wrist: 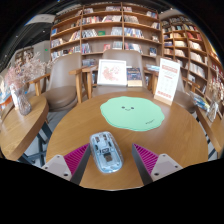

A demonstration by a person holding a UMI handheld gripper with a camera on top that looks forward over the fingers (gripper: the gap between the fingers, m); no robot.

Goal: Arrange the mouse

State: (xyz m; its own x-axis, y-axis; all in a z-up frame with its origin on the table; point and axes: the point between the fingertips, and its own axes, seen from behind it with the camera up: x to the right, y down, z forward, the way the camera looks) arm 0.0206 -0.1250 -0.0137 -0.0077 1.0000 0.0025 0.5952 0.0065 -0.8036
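Note:
A translucent grey mouse lies on the round wooden table, between my two fingers with a gap on each side. My gripper is open; its magenta pads flank the mouse without touching it. Beyond the mouse lies a pale green, cloud-shaped mat, flat on the table's middle.
A standing display book and a white sign card are at the table's far edge. Chairs stand behind it, and bookshelves fill the back wall. A second table lies to the left.

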